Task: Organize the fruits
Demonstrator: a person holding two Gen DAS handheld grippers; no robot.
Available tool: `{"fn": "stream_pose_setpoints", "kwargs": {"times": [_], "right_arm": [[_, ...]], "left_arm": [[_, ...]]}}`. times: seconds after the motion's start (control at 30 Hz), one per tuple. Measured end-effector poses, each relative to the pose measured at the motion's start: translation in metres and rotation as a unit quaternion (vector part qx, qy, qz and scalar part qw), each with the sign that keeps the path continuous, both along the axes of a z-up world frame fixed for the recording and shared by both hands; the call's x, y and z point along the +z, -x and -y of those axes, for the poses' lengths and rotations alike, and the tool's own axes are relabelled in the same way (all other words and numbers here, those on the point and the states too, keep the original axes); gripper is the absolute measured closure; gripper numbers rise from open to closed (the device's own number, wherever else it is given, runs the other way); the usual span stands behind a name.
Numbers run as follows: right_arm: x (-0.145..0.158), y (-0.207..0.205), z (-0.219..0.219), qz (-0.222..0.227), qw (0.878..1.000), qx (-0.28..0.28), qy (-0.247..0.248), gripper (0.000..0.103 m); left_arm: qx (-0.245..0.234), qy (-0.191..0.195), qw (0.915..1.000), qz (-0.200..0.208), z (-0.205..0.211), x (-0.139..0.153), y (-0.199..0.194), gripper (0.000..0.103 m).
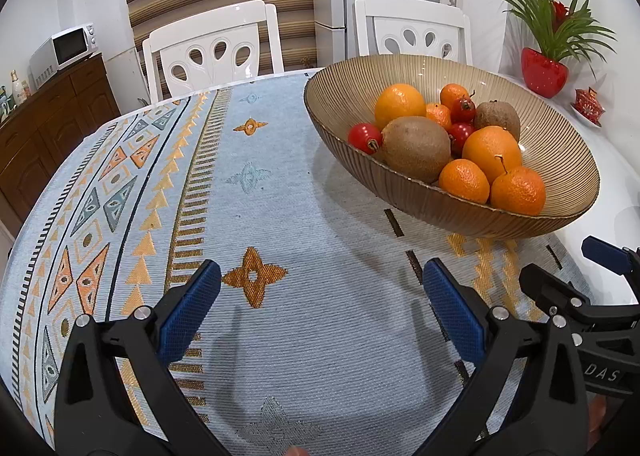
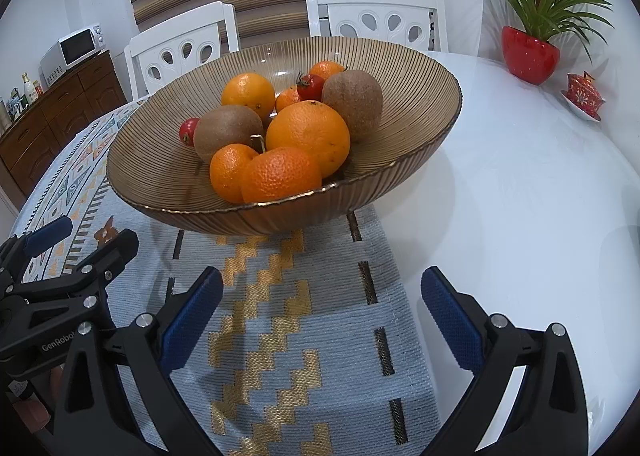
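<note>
Left gripper (image 1: 322,284): released, jaws spread wide, nothing between the blue pads. It sits in the lower part of the left wrist view over the patterned table runner (image 1: 256,184). The right gripper's black frame shows at the lower right edge of that view.

Right gripper (image 2: 322,288): likewise released, jaws wide apart and holding nothing. It occupies the lower part of the right wrist view, over the end of the runner, with the white table (image 2: 520,192) showing on the right.

Fruit: all visible fruit lies in a ribbed brown glass bowl (image 2: 168,160), which stands on the table with its base on the runner. In the right wrist view the bowl fills the centre; in the left wrist view it is at the centre right. Contents noted: a large orange (image 2: 309,138) at the middle, a second orange (image 2: 248,94) behind it, two small mandarins (image 2: 280,176) at the front rim, two kiwis (image 2: 227,132), one left and one right, and small red tomatoes (image 2: 310,87), one at the left of the heap.

Surroundings: two white chairs (image 2: 182,50) behind the table, a red potted plant (image 2: 528,54) at upper right, a microwave (image 2: 74,50) on a wooden cabinet at upper left.
</note>
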State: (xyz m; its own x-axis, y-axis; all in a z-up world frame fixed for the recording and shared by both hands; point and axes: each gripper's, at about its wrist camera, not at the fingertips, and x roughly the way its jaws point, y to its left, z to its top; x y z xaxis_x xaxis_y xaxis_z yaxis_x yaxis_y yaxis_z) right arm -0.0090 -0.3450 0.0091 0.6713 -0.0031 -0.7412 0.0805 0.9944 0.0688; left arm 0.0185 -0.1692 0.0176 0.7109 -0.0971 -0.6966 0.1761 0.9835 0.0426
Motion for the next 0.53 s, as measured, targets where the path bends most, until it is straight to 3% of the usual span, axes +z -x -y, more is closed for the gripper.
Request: {"fn": "stream_pose_setpoints", "kwargs": {"times": [0.37, 0.53], "right_arm": [[-0.0041, -0.0014, 0.0023, -0.006, 1.000, -0.005, -0.004, 0.005], [-0.0006, 0.0018, 0.0035, 0.006, 1.000, -0.001, -0.007, 0.005]], "left_arm": [[0.007, -0.029, 0.9993, 0.022, 0.0054, 0.0023, 0.0036, 0.003], [0.006, -0.006, 0.9996, 0.028, -0.0030, 0.0064, 0.0060, 0.003]]}}
